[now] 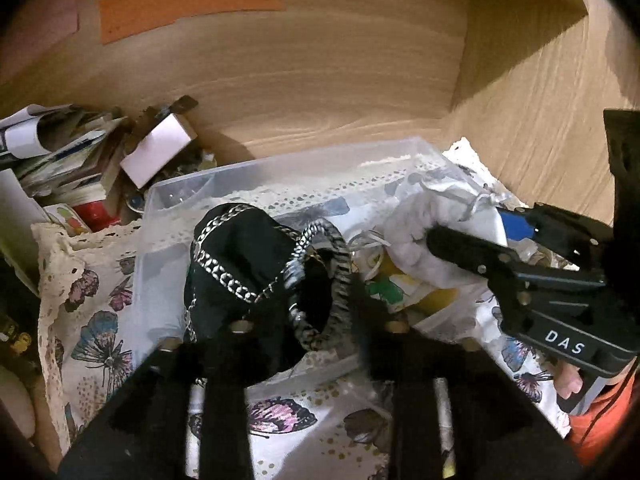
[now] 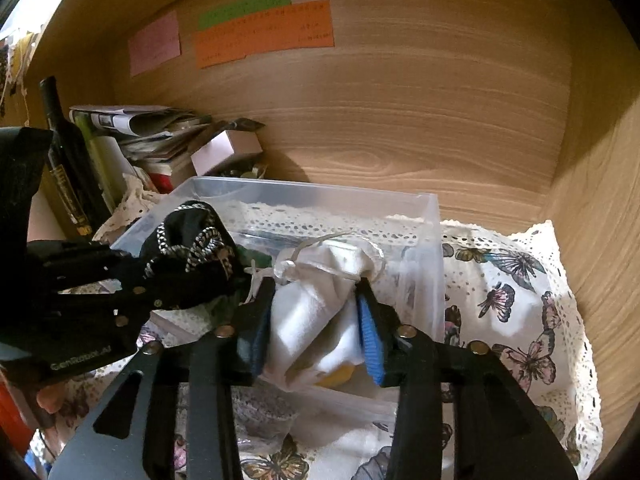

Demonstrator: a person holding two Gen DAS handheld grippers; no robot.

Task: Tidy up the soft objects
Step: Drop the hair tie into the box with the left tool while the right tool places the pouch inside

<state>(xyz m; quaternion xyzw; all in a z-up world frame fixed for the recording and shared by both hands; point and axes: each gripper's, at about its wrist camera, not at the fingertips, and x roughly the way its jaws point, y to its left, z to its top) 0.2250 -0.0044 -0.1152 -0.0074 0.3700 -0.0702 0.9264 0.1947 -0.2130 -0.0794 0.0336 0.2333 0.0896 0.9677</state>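
- My right gripper [image 2: 316,336] pinches a soft white cloth pouch [image 2: 316,312] between its two blue-padded fingers [image 2: 370,344]; the fabric bulges out between them, and something yellow shows at the pouch's lower edge.
- The pouch has a white drawstring [image 2: 304,256] knotted at its top. It sits at the near edge of a clear plastic bin [image 2: 424,216], partly inside it.
- My left gripper [image 1: 304,320] reaches into the same bin on the left side, its fingers closed on a black fabric bag [image 1: 240,248] trimmed with silver chain [image 1: 228,276] and a striped black-and-white handle [image 1: 340,280].
- Seen from the right wrist camera, the black bag is bunched against the left gripper's tip, just beside the white pouch and touching it at the drawstring.
- The bin stands on a white cloth printed with butterflies [image 2: 516,300] and edged in lace, inside a wooden cabinet.
- Behind the bin to the left is a pile of papers and booklets [image 2: 160,132], a small white box [image 2: 226,152], and a dark bottle [image 2: 66,152] standing upright.
- On the wooden back wall are pink [image 2: 154,42], green [image 2: 244,6] and orange [image 2: 264,34] paper notes; their writing is too small to read.
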